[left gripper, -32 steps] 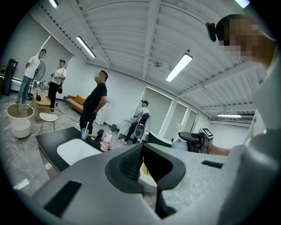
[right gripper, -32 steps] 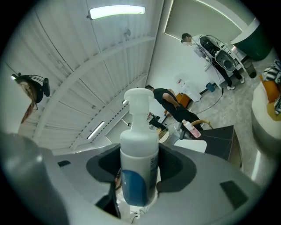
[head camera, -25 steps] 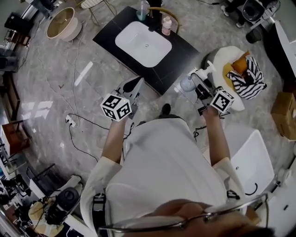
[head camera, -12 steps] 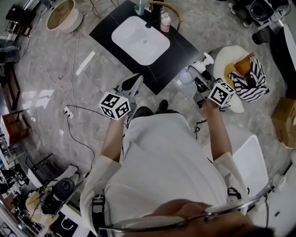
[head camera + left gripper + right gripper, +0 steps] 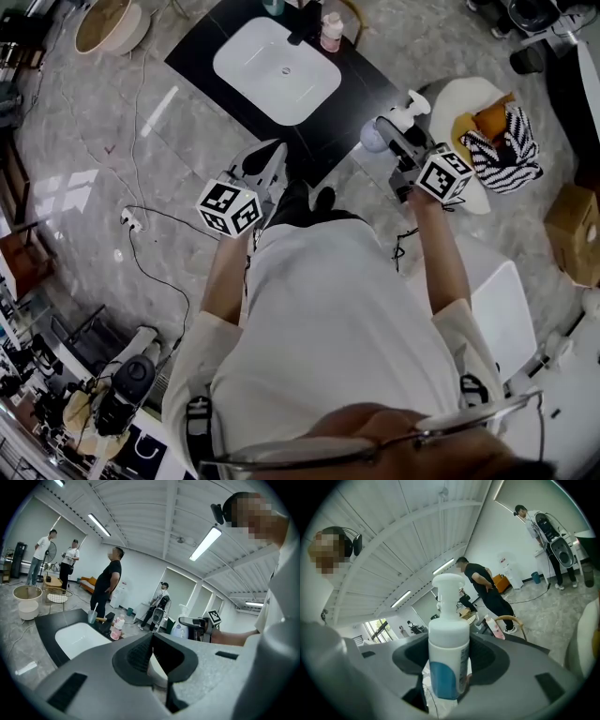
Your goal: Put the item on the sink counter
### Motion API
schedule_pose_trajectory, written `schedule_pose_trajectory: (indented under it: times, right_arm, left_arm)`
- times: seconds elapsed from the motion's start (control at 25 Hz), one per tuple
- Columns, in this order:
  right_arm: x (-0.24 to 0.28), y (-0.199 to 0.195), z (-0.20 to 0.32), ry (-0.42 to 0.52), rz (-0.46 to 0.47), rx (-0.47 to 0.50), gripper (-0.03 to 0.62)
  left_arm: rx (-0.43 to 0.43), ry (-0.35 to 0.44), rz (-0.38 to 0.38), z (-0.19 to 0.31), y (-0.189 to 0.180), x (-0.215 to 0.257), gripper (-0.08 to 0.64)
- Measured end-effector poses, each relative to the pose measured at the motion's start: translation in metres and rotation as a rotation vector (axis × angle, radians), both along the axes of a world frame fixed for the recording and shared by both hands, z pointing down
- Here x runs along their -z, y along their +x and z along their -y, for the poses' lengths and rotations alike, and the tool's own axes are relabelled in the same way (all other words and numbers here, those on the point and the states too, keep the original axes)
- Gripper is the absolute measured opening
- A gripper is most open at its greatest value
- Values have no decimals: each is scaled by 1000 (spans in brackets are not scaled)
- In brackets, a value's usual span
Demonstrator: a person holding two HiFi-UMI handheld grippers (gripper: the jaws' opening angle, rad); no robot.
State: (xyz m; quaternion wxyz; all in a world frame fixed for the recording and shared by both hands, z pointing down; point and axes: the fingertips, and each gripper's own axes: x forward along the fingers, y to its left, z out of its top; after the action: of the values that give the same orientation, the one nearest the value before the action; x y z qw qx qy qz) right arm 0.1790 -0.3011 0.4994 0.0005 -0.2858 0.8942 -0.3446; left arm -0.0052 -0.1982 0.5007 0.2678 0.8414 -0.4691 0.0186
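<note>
The pump bottle (image 5: 447,653) is up in the air, squeezed by the right gripper (image 5: 388,142). It is just beside the near right edge of the black sink counter (image 5: 361,94), not over it. The left gripper (image 5: 151,654) is closed with nothing in it. Set down too near that edge, the tall bottle might tip and fall to the floor (image 5: 141,187).

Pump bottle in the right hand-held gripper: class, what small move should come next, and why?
Probably carry the pump bottle, clamped in the right hand-held gripper, forward over the black sink counter before lowering it: in the head view it hangs beside the counter, not over it.
</note>
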Motion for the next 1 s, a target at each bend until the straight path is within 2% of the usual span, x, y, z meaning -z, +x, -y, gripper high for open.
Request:
schedule_pose_trajectory:
  times: [0.4, 0.68, 1.0]
  right_arm:
    - [-19, -29, 46, 82, -83, -62, 242]
    - [-49, -44, 86, 116, -177, -88, 242]
    - [-79, -50, 127, 132, -224, -140, 242]
  left_arm:
    - [-74, -44, -32, 49, -18, -18, 5]
    - [-117, -80, -29, 87, -33, -42, 5]
    - [-170, -120, -16, 109, -35, -67, 5]
